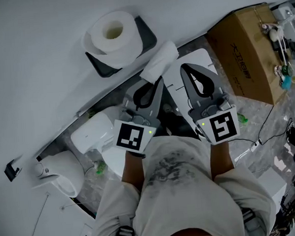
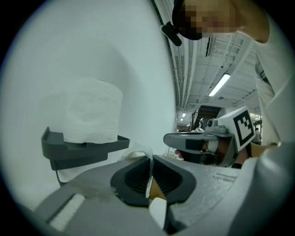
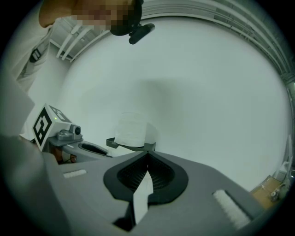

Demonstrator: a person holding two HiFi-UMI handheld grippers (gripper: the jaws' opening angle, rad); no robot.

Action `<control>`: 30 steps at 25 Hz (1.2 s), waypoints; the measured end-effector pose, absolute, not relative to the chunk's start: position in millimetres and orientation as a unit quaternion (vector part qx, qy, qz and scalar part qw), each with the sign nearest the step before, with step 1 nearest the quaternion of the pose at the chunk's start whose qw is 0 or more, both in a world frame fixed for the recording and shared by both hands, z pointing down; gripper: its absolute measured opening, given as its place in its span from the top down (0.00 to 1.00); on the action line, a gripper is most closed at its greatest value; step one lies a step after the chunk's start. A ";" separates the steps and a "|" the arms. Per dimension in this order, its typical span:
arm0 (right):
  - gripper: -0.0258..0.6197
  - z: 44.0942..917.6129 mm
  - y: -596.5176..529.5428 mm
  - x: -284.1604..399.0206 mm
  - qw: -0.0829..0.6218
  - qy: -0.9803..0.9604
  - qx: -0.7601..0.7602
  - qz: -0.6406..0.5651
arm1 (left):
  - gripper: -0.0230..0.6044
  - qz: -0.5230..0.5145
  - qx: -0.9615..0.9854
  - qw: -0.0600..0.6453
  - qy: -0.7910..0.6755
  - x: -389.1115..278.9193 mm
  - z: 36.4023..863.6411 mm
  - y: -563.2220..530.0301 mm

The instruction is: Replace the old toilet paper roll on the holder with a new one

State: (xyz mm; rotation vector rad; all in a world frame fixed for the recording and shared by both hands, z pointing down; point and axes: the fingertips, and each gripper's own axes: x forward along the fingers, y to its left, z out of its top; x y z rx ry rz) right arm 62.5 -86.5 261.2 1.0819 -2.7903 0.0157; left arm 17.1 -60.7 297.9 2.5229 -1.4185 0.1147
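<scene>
The toilet paper roll (image 1: 113, 37) stands upright on its dark holder (image 1: 147, 32) on the wall ahead. My left gripper (image 1: 150, 81) pinches a white paper sheet (image 1: 159, 59) between nearly closed jaws. My right gripper (image 1: 185, 68) has its jaws pressed together, empty.

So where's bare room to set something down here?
Little. The roll fills most of the holder tray, leaving its right end bare. The white panel between the right tool and the cardboard box is free. The floor by the box is crowded with cables.
</scene>
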 end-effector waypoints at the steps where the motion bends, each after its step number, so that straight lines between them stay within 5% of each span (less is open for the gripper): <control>1: 0.96 259.5 -85.7 59.9 0.073 -0.931 0.358 0.004 | 0.95 0.040 0.864 0.123 -0.486 14.4 297.5 -57.2; 19: 0.85 228.9 -84.4 -5.5 0.046 -0.955 0.294 -0.012 | 0.94 0.039 0.854 0.141 -0.499 -27.8 299.1 -8.0; 25: 0.75 223.4 -92.4 -21.2 0.043 -0.958 0.285 -0.010 | 0.94 0.036 0.849 0.143 -0.507 -40.1 297.0 -3.3; 30: 0.57 218.0 -103.5 -33.3 0.025 -0.958 0.285 -0.005 | 0.94 0.036 0.847 0.149 -0.510 -46.8 299.5 1.4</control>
